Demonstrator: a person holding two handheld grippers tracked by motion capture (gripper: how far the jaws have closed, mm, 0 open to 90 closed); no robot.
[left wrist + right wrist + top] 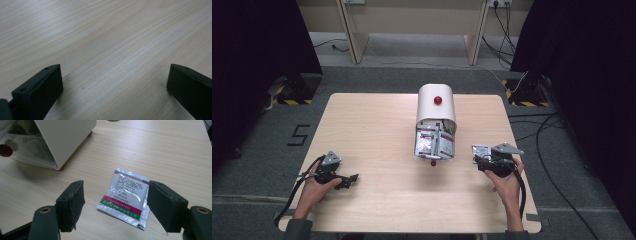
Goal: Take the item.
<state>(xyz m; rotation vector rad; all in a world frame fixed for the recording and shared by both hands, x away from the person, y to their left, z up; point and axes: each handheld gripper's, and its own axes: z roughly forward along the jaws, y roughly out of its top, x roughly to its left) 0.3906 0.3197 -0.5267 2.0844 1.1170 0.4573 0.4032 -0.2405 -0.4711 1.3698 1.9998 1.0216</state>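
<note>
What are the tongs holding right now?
Nothing. The right tongs stand open, with the silver packet lying flat on the table between the jaws, not pinched. The left tongs are open over bare wood.

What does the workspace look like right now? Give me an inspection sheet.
Surface: pale wood table, bare grain under the left hand-held gripper.
Job's things: white dispenser box with a red knob, sachets packed in its open front; one sachet lies flat on the table.
Clutter: nothing seen.
Grippers: left hand-held gripper open over bare wood, nothing between its jaws; right hand-held gripper open, jaws either side of the sachet, pads not pressing it.
Cables: one trails from each gripper; more run across the floor at right.
Surroundings: grey carpet, dark curtains at both sides, hazard-striped bases, a 5 marked on the floor at left.
</note>
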